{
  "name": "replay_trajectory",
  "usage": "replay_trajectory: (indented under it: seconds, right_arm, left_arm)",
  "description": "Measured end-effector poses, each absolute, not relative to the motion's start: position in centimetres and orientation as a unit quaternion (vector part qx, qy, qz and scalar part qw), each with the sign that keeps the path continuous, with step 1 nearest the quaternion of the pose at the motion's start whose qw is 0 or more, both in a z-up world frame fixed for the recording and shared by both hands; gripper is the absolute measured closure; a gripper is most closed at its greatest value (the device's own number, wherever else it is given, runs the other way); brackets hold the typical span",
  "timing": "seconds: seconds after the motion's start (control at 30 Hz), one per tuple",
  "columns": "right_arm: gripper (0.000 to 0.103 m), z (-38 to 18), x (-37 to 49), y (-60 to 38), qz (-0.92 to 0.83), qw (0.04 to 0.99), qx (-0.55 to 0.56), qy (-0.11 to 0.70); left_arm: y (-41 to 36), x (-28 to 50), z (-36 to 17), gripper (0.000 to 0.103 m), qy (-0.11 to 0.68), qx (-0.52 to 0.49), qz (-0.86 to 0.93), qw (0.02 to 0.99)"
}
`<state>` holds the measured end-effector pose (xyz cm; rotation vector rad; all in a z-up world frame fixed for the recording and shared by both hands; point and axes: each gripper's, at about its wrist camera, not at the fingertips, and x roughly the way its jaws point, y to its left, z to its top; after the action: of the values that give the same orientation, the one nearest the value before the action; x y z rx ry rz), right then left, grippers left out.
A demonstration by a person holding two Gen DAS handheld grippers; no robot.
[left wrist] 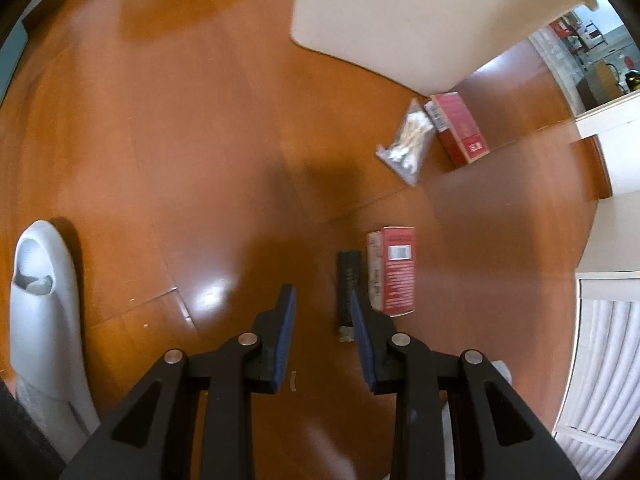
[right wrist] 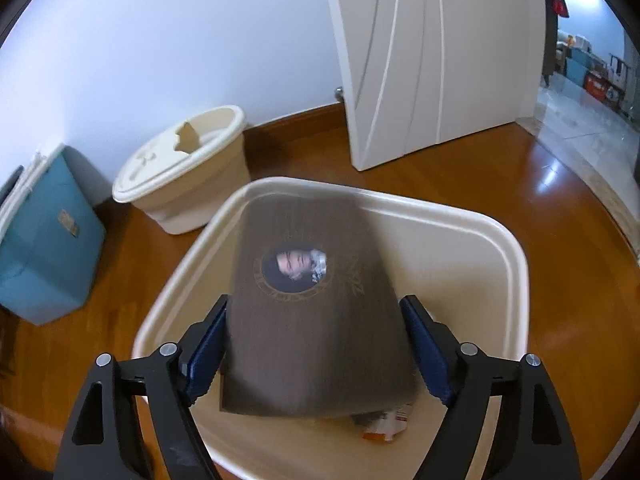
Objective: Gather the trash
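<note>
Left wrist view: the left tongs [left wrist: 320, 296] stand apart and empty, pointing down at the wooden floor [left wrist: 180, 160]. A dark strip [left wrist: 347, 280] and a red box [left wrist: 396, 272] lie just beyond their tips; a bag of cotton swabs [left wrist: 408, 140] and a second red box [left wrist: 458, 128] lie farther off. In the right wrist view, the right tongs [right wrist: 316, 300] stand wide around a blurred brown box [right wrist: 320, 352], the right pad clear of it, over the cream bin [right wrist: 512, 248].
</note>
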<state>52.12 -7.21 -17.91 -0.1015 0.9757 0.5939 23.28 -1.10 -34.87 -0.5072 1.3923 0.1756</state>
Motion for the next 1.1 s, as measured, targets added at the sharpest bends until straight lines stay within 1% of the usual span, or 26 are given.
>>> replay_trajectory:
  seconds: [0.07,0.17,0.23,0.27,0.3,0.37,0.53,0.67,0.77,0.9,1.0,1.07,1.1]
  right_arm:
    - [0.018,-17.4,51.3,-8.8,0.285,0.847,-0.025,0.448]
    - [0.016,-14.9,49.1,-11.6,0.301,0.865,0.003,0.401]
    - [0.011,-13.4,47.2,-14.5,0.305,0.877,0.031,0.369]
    - [0.005,-13.1,46.2,-16.4,0.296,0.884,0.044,0.359]
    - [0.002,-13.2,45.3,-18.6,0.276,0.893,0.057,0.352]
    - [0.002,-14.4,44.1,-21.6,0.239,0.899,0.064,0.362]
    - [0.002,-20.1,42.9,-28.4,0.157,0.879,0.109,0.437]
    - [0.002,-24.0,41.5,-30.3,0.126,0.856,0.134,0.483]
    - [0.002,-24.9,40.6,-31.7,0.119,0.852,0.145,0.488]
    - [0.002,-25.5,40.0,-32.1,0.117,0.847,0.154,0.495]
    - [0.002,-25.8,39.8,-32.3,0.117,0.843,0.155,0.501]
    - [0.002,-26.4,39.8,-32.1,0.117,0.840,0.155,0.507]
    - [0.002,-26.9,39.8,-32.0,0.117,0.838,0.155,0.510]
  left_arm:
    - [-1.9,23.9,-34.9,0.076,0.630,-0.227,0.073,0.739]
    - [-3.0,25.0,-35.4,0.076,0.626,-0.224,0.063,0.744]
    - [-4.3,26.0,-36.0,0.076,0.625,-0.216,0.051,0.748]
    - [-4.9,26.5,-36.4,0.076,0.625,-0.212,0.047,0.750]
    - [-5.4,26.9,-36.8,0.076,0.626,-0.207,0.045,0.751]
    - [-6.7,27.8,-38.0,0.076,0.633,-0.202,0.048,0.745]
    - [-8.5,29.2,-38.4,0.075,0.620,-0.175,0.060,0.762]
    - [-9.3,29.9,-38.5,0.075,0.618,-0.158,0.060,0.768]
    - [-9.4,30.1,-38.6,0.075,0.620,-0.158,0.062,0.766]
    - [-8.3,30.0,-38.5,0.075,0.621,-0.184,0.067,0.759]
    - [-7.9,29.6,-38.5,0.075,0.619,-0.181,0.072,0.761]
    - [-8.1,29.6,-38.5,0.067,0.618,-0.173,0.069,0.764]
    - [-8.4,29.6,-38.5,0.065,0.617,-0.165,0.066,0.767]
